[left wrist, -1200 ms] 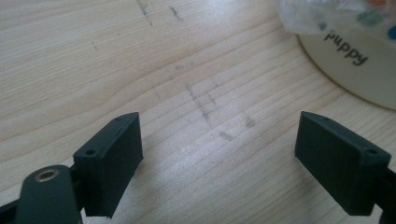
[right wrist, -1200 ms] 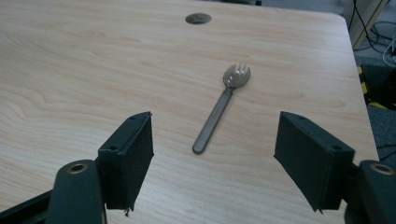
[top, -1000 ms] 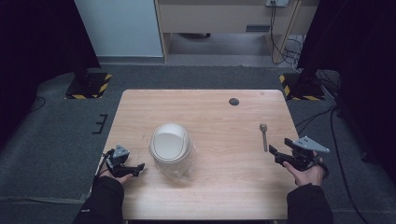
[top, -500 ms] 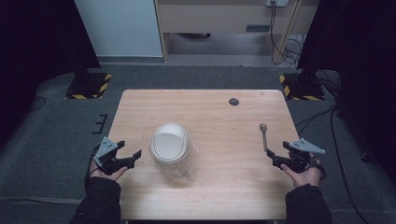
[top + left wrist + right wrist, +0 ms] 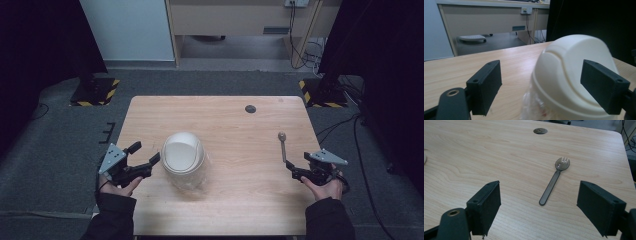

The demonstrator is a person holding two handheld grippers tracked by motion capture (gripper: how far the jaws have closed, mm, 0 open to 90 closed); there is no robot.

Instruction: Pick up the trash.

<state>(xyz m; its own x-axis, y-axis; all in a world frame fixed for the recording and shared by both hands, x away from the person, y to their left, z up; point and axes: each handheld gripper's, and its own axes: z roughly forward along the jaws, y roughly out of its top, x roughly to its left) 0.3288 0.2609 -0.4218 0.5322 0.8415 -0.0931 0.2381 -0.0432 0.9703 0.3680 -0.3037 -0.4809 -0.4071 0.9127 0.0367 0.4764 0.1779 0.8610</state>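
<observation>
A white domed lid (image 5: pixel 182 151) tops a clear plastic container (image 5: pixel 192 177) on the wooden table (image 5: pixel 225 125), left of centre. My left gripper (image 5: pixel 146 152) is open just left of it, jaws pointing at it. In the left gripper view the lid (image 5: pixel 574 75) fills the gap of the left gripper (image 5: pixel 544 85), slightly beyond the jaws, which do not touch it. A dark plastic spork (image 5: pixel 283 146) lies at the right. My right gripper (image 5: pixel 298 162) is open just below its handle end. The right gripper view shows the spork (image 5: pixel 554 181) ahead of the right gripper (image 5: pixel 546 205).
A round dark cable hole (image 5: pixel 250 108) sits near the table's far edge, and it appears as the hole (image 5: pixel 540 130) in the right gripper view. Grey floor surrounds the table, with stand bases (image 5: pixel 95 90) at the far corners and a cabinet (image 5: pixel 225 20) behind.
My left gripper has lifted and swung toward the container, its jaws now close to the lid. The right gripper has barely shifted near the spork's handle.
</observation>
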